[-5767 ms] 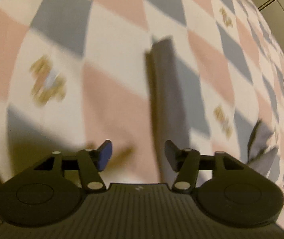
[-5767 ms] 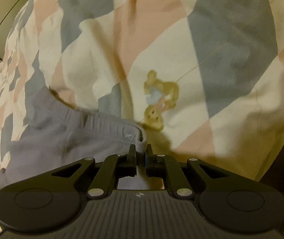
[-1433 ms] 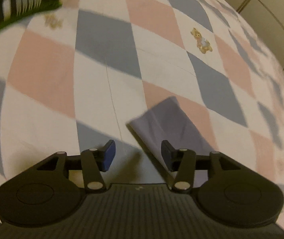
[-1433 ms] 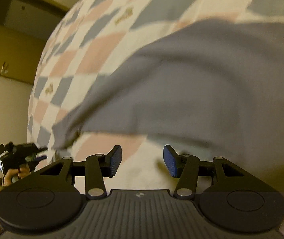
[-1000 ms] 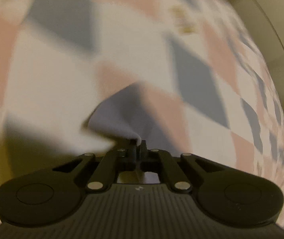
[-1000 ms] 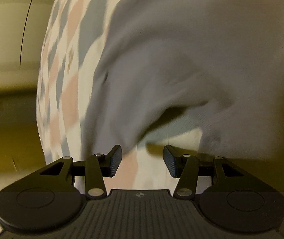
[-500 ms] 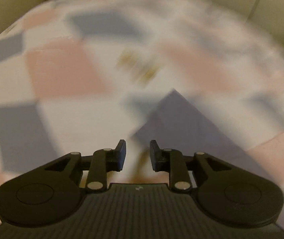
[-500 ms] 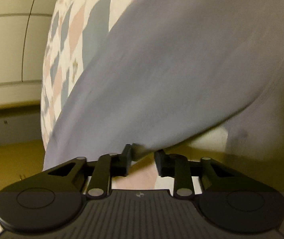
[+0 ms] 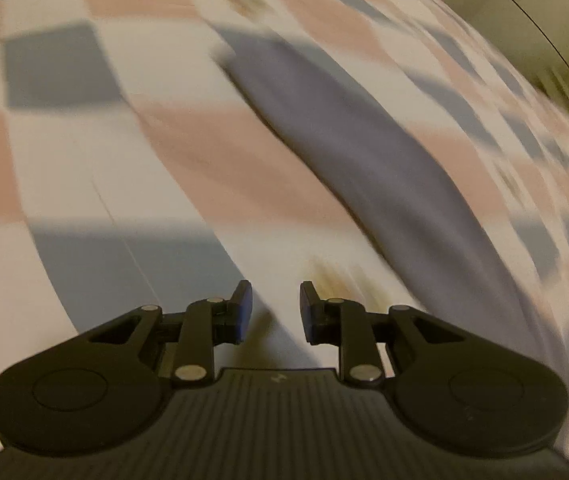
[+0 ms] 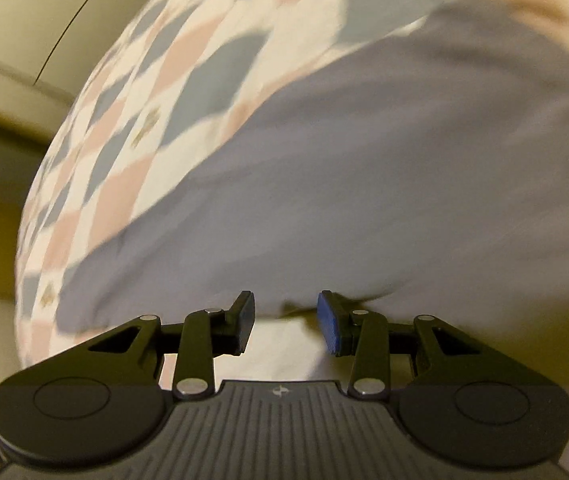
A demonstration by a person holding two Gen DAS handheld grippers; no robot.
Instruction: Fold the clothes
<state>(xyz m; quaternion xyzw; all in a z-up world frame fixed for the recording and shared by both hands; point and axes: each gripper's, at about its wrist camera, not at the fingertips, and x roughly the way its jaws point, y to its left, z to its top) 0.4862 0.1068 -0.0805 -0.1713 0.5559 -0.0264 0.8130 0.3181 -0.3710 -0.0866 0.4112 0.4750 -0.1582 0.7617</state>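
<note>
A grey garment (image 9: 364,152) lies flat as a long strip on the checked bedspread (image 9: 132,92), running from the upper middle to the lower right of the left wrist view. My left gripper (image 9: 272,308) is open and empty, over the bedspread just left of the garment. In the right wrist view the same grey garment (image 10: 364,184) fills the middle and right. My right gripper (image 10: 284,316) is open and empty at its near edge. Both views are blurred.
The bedspread (image 10: 188,60) has pink, grey and white diamonds with small bear prints. A pale panelled wall (image 10: 44,16) stands beyond the bed's far edge. It also shows in the left wrist view (image 9: 524,4) at the upper right.
Both grippers have opened wider than half a second ago. The right gripper let go of the garment's edge, and the garment now lies flat. The left camera has swung so that the garment runs diagonally.
</note>
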